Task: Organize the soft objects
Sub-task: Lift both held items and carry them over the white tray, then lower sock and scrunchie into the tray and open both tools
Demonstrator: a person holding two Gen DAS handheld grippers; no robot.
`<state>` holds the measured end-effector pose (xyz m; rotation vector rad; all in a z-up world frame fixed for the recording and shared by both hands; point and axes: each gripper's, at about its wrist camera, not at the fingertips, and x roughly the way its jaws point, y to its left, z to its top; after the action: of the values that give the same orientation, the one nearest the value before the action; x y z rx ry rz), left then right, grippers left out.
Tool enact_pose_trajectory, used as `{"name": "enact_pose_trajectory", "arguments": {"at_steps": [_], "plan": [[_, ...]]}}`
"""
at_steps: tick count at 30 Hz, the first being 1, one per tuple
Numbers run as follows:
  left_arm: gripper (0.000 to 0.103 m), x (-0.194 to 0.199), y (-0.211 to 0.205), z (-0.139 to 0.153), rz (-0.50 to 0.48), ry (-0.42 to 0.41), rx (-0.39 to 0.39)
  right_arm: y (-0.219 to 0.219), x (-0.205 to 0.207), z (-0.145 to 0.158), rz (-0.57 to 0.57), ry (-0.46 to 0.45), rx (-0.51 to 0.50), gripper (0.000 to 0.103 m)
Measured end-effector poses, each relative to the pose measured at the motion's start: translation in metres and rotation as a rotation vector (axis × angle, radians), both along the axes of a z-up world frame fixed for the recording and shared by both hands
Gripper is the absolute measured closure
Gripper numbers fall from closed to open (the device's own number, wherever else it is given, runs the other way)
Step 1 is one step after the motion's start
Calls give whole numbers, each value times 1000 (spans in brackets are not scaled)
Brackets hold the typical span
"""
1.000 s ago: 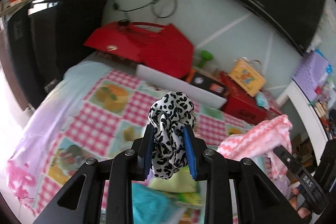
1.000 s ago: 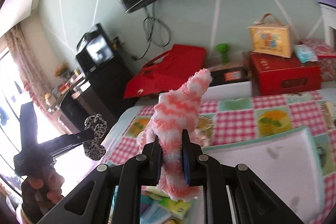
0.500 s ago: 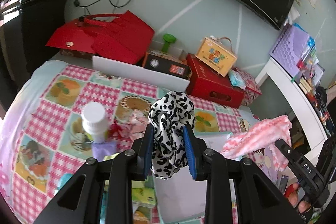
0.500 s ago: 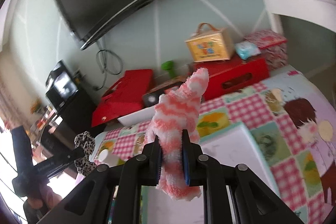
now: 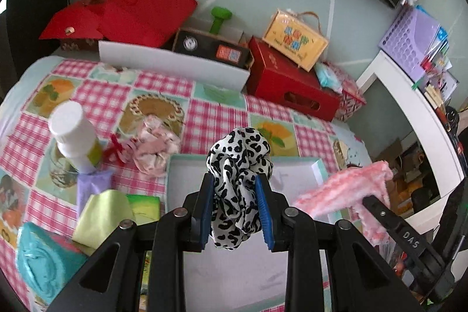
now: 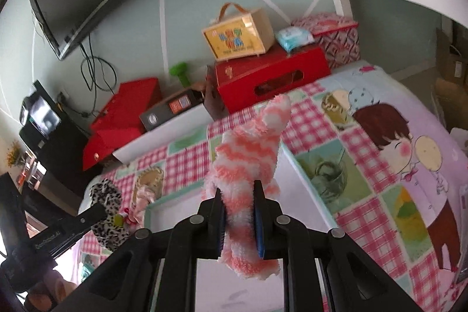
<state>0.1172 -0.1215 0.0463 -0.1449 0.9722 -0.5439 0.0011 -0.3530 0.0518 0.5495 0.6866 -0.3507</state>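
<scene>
My left gripper [image 5: 237, 189] is shut on a black-and-white leopard-print scrunchie [image 5: 238, 165], held above a shallow white tray with a mint rim [image 5: 175, 165]. My right gripper [image 6: 239, 196] is shut on a fluffy pink-and-white striped sock [image 6: 248, 154], held over the same tray [image 6: 149, 209]. The sock also shows at the right of the left wrist view [image 5: 345, 189]; the scrunchie shows at the left of the right wrist view [image 6: 106, 201]. A pale pink scrunchie [image 5: 156, 145] lies on the checked bedspread left of the tray.
A white-capped bottle [image 5: 74, 133], lilac pouch [image 5: 92, 186], yellow-green cloth [image 5: 102, 212] and teal packet [image 5: 41, 256] lie left of the tray. Red boxes [image 5: 286, 81], a yellow case [image 5: 295, 40] and a white board [image 5: 172, 63] line the wall. A white desk [image 5: 415, 107] stands at right.
Both grippers have swung right and tilted down, still holding their items. The tray, bottle and pink scrunchie have come into view below the left gripper.
</scene>
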Motion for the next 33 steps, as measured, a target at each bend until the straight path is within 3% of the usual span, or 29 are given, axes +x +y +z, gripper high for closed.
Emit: {"name": "enact_pose_trajectory", "arguments": {"at_steps": [16,29,31,33], "plan": [[73,2,-35,-69,-84,88,156,12,37,-76,58,255,34,86],[71,-2,-45,-88,-107,128,228,8,41,-101,46,394,50,83],[68,-3,-45,-88,-108,130,238,8,42,-103,42,411,50,80],[65,-3,-44,-88,-102,134,246,8,43,-104,42,427,48,71]]}}
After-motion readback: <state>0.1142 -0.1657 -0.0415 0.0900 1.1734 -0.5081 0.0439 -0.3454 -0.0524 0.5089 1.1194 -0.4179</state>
